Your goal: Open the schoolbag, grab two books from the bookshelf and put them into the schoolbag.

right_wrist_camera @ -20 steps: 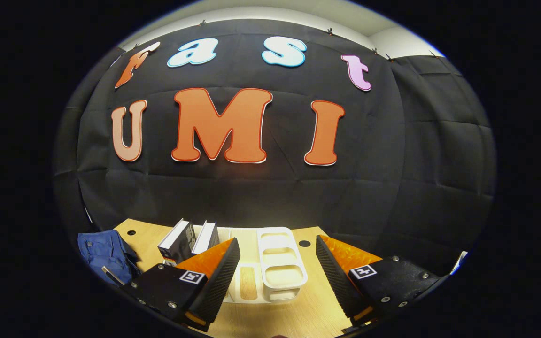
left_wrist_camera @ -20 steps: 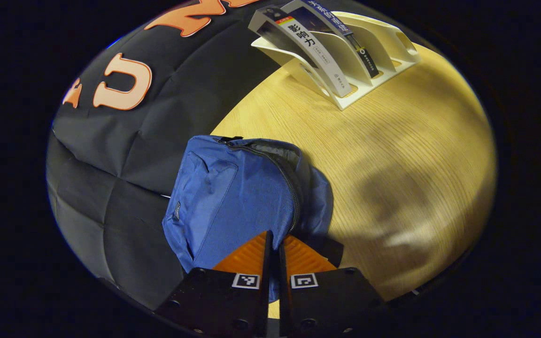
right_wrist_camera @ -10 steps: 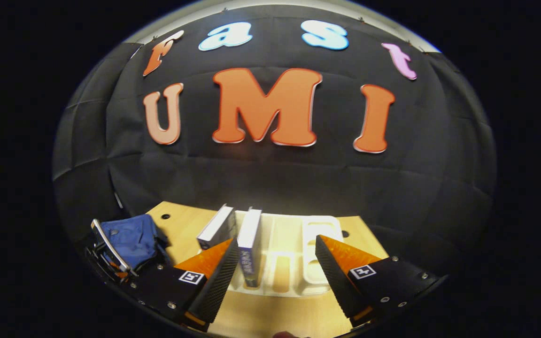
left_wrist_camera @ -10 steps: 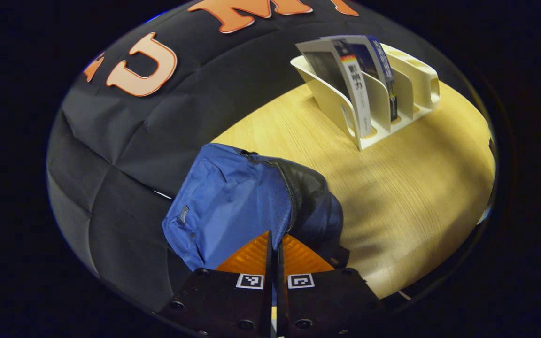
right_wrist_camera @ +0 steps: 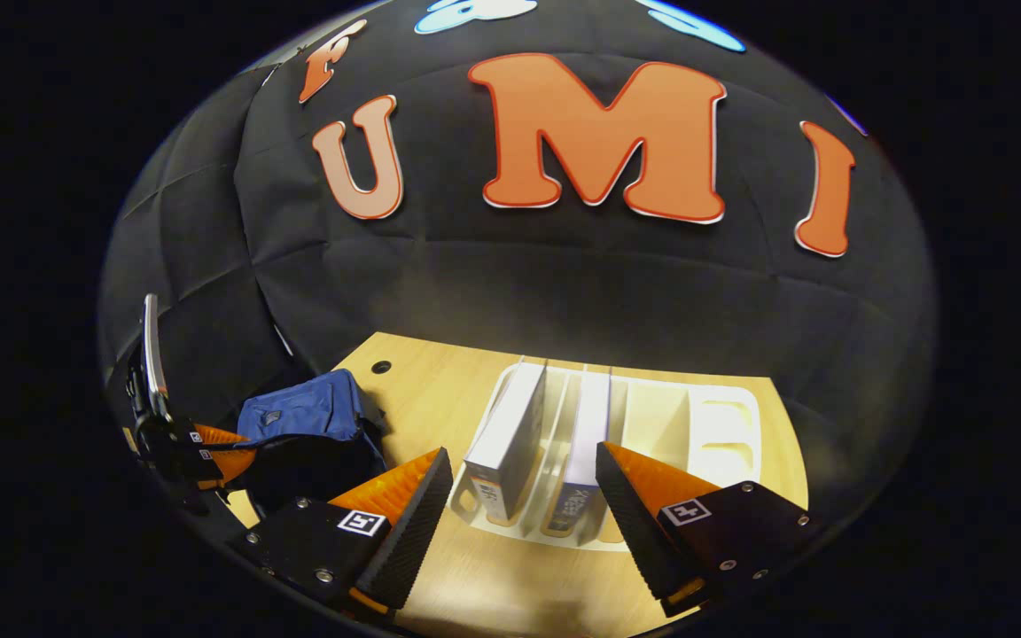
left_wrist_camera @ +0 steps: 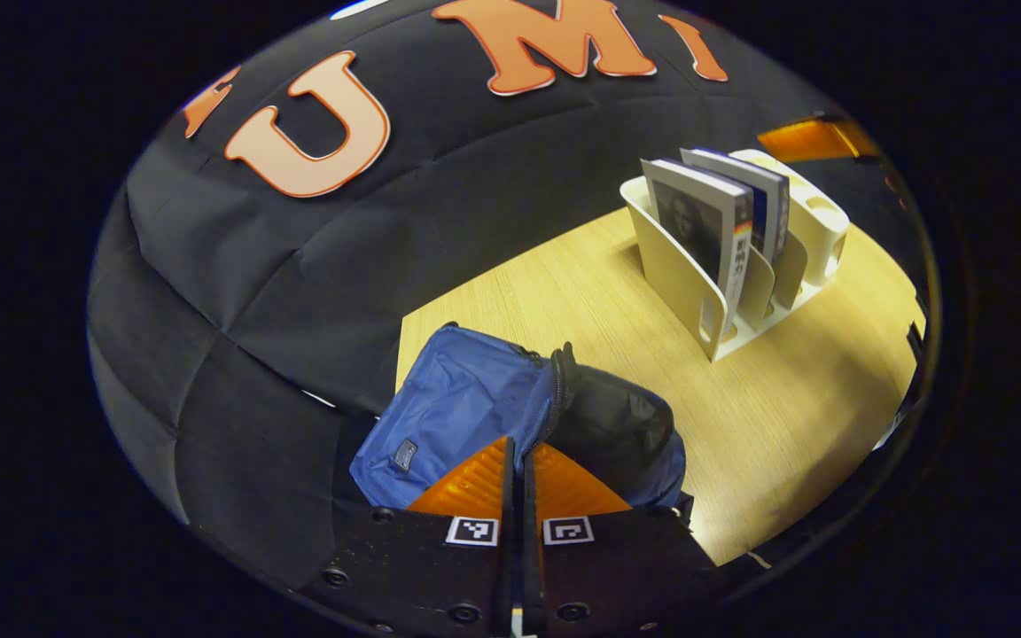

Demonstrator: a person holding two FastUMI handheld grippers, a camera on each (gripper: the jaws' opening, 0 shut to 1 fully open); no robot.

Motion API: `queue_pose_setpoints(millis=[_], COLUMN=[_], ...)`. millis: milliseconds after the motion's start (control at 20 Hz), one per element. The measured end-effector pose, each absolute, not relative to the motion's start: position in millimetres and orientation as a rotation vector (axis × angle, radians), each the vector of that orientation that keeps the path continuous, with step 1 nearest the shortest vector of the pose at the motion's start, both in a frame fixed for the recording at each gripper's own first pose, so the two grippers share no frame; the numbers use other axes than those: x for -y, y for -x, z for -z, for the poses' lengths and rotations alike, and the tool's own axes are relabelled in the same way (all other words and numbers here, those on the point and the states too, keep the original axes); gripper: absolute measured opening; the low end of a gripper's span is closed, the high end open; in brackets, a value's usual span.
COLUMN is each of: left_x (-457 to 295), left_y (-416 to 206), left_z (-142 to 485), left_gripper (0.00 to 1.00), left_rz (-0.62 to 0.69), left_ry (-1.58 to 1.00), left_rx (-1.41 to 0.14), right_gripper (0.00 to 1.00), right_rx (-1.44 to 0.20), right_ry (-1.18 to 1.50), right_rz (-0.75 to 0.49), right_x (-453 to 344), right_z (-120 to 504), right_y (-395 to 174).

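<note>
The left claw [left_wrist_camera: 517, 461] sits at the bottom middle of the left gripper view, with its two fingers pressed together. They meet right at the zipper edge of the blue schoolbag [left_wrist_camera: 466, 408], but I cannot tell if they pinch any cloth. The schoolbag lies at the lower middle of that view, by the near left edge of the worktop [left_wrist_camera: 794, 416]. Its mouth gapes open on the right side, and the dark lining [left_wrist_camera: 612, 421] shows inside.

The white bookshelf [left_wrist_camera: 683, 283] stands in the upper right of the left gripper view, well apart from the schoolbag. There is a wide bare strip of worktop between them. Two books [left_wrist_camera: 714, 221] stand in its slots, leaning a little.

In the right gripper view, the right claw [right_wrist_camera: 524, 492] is at the bottom, with its fingers wide apart. It holds nothing. The bookshelf sits just past the fingertips, in the lower middle. One book [right_wrist_camera: 510, 439] stands in the gap between the fingers. The other book [right_wrist_camera: 583, 443] stands just beside the right finger. The slots to the right are free. The schoolbag is at the lower left there, with the left claw at its edge.
</note>
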State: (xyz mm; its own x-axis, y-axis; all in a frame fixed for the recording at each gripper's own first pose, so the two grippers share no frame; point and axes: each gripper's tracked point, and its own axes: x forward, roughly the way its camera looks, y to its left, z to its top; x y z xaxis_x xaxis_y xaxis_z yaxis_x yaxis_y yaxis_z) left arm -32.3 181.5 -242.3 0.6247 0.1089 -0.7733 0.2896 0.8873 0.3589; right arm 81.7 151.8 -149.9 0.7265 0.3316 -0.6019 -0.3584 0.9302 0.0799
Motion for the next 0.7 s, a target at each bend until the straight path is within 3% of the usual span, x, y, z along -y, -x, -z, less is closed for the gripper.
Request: queue_pose_setpoints(millis=[200, 400, 700], left_x=[-209, -231, -237], left_y=[7, -12, -22], left_z=[227, 223, 224], left_gripper=[0.04, 0.04, 0.04], left_rz=[0.125, 0.128, 0.143], left_ry=[-0.45, -0.376, -0.326], left_rx=[-0.897, -0.915, -0.926], right_gripper=[0.97, 0.97, 0.97], right_rx=[-0.743, -0.953, -1.032], right_ry=[0.073, -0.014, 0.065], right_rz=[-0.374, -0.367, -0.275], right_x=[-168, -185, -180], right_z=[165, 186, 197], right_y=[-106, -108, -151])
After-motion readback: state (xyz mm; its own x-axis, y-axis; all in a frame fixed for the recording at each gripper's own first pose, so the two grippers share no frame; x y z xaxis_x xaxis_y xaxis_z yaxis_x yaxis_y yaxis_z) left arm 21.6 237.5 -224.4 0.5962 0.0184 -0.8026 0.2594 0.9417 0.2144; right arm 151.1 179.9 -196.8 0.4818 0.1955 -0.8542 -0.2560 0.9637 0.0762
